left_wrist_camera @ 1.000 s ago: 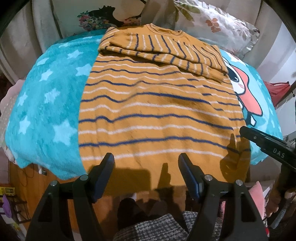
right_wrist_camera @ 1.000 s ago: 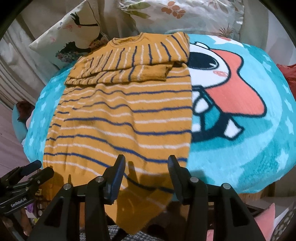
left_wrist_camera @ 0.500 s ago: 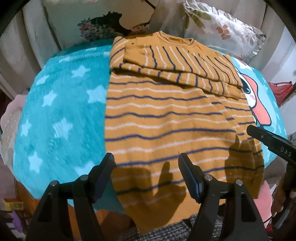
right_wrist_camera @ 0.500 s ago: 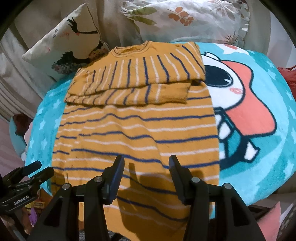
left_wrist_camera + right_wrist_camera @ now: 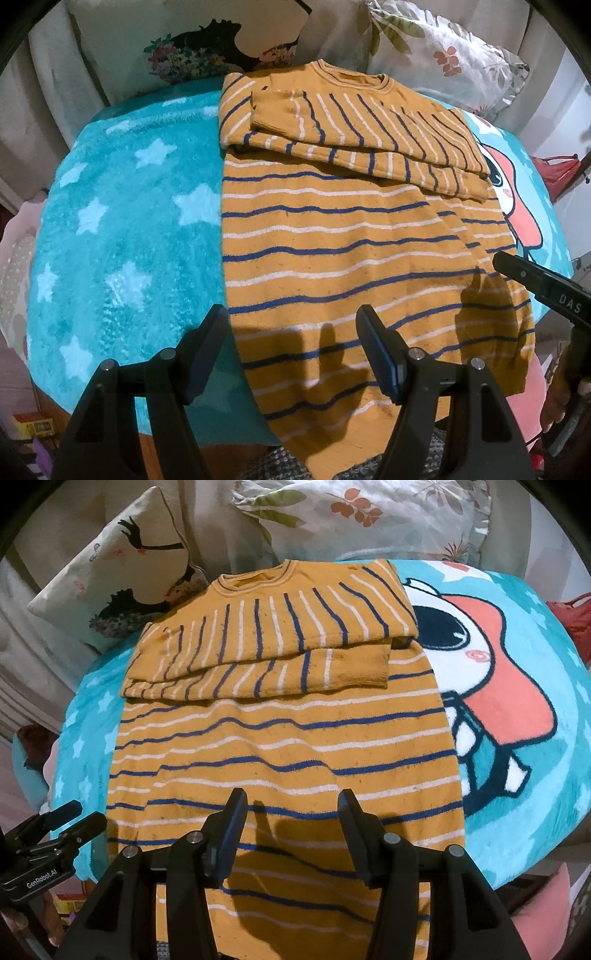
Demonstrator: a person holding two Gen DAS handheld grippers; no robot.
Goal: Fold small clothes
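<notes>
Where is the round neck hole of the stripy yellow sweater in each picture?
Left wrist view: the sweater's neck hole is at the top, a little right of middle, just below the pillows.
Right wrist view: the neck hole is at the top, a little left of middle.
Shared landmark: the flower-and-black-shape pillow lies just left of the neck hole in both.

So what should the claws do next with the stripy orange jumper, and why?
Probably lower both open claws, left claw and right claw, onto the bottom hem of the mustard-orange striped knitted jumper and pinch it. The sleeves are already folded across the chest, the hem hangs over the edge of the teal starry fleece blanket, and neither claw holds anything.
</notes>
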